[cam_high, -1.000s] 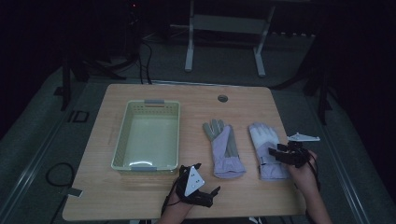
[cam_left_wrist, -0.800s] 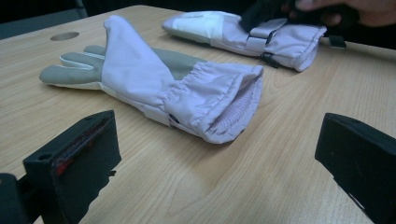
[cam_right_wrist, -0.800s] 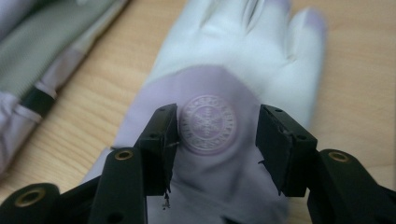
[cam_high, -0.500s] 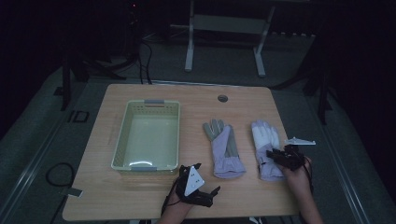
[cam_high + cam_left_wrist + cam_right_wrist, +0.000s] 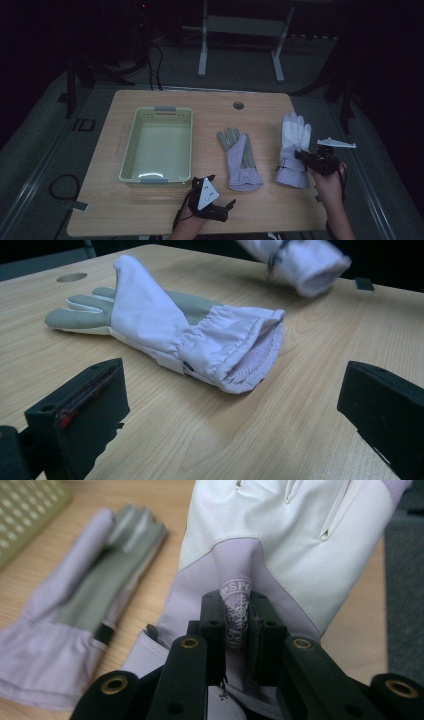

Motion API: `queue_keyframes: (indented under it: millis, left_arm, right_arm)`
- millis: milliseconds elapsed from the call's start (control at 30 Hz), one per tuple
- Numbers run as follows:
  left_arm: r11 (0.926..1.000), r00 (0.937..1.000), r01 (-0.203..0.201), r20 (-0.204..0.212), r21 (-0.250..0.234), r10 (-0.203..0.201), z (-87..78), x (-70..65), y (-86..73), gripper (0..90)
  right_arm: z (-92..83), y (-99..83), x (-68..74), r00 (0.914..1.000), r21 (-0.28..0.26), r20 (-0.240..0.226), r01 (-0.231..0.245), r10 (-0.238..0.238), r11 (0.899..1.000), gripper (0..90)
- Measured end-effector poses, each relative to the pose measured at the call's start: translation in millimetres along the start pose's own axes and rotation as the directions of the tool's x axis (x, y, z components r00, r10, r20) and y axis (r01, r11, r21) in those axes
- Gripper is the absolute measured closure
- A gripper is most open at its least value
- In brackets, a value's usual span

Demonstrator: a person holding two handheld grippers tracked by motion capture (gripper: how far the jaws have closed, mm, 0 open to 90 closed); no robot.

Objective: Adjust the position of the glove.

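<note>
Two lilac and white gloves lie on the wooden table (image 5: 165,210). The right glove (image 5: 292,137) (image 5: 280,540) lies near the table's right side, and my right gripper (image 5: 302,156) (image 5: 236,615) is shut on a pinched fold of it by the printed badge. Its jaws have just been closing with that fabric between them. In the left gripper view, this glove's cuff (image 5: 305,265) hangs above the tabletop. The left glove (image 5: 239,157) (image 5: 150,315) (image 5: 85,590) lies flat, cuff toward me. My left gripper (image 5: 222,190) (image 5: 230,385) stands open just short of that cuff, holding nothing.
A pale green plastic basket (image 5: 131,150) (image 5: 25,505) stands on the table's left half. A round cable hole (image 5: 238,105) is at the table's far edge. Dark floor, cables and a metal stand (image 5: 240,25) lie beyond.
My right gripper's jaws closed on the right glove and rose, lifting its cuff end off the table. The left gripper stayed where it was.
</note>
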State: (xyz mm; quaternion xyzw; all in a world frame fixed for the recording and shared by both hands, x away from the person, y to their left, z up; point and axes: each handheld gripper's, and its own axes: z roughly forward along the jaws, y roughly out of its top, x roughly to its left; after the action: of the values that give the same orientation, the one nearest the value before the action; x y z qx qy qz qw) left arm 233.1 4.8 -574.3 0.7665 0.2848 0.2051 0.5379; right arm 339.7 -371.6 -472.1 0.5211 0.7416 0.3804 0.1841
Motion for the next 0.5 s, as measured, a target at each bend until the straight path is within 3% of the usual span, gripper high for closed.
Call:
queue_keyframes:
  millis: [200,233,333,400,433,467,500]
  left_arm:
    - [1.0,1.0,-0.005,-0.001,0.0,0.005,-0.1,-0.2,0.0,0.2]
    - [1.0,1.0,-0.005,0.0,0.0,0.005,-0.1,-0.3,0.0,0.1]
    - [1.0,1.0,-0.005,0.0,0.0,0.005,-0.1,-0.3,0.0,0.1]
    - [1.0,1.0,-0.006,0.001,0.0,0.006,-0.1,-0.4,0.0,0.1]
    - [1.0,1.0,-0.006,0.001,-0.001,0.006,0.0,-0.5,0.0,0.1]
    - [1.0,1.0,-0.007,0.0,-0.001,0.007,0.0,-0.4,0.0,0.2]
    - [1.0,1.0,-0.008,0.0,-0.001,0.008,-0.1,-0.3,0.0,0.2]
  right_arm:
    - [-21.8,20.0,20.1,0.9995,-0.05,-0.011,0.029,-0.029,0.998,79.4]
    - [-27.7,25.9,30.1,0.9992,-0.067,-0.018,0.035,-0.036,0.997,79.3]
    - [-30.2,29.9,38.1,0.9983,-0.074,-0.03,0.046,-0.049,0.996,79.3]
    - [-31.8,35.8,52.4,0.9964,-0.09,-0.051,0.064,-0.068,0.994,79.2]
    - [-31.8,35.8,52.4,0.9964,-0.09,-0.051,0.064,-0.068,0.994,79.2]
    - [-30.1,39.0,63.4,0.9949,-0.094,-0.068,0.068,-0.074,0.993,79.2]
    - [-30.1,39.0,63.4,0.9949,-0.094,-0.068,0.068,-0.074,0.993,79.2]
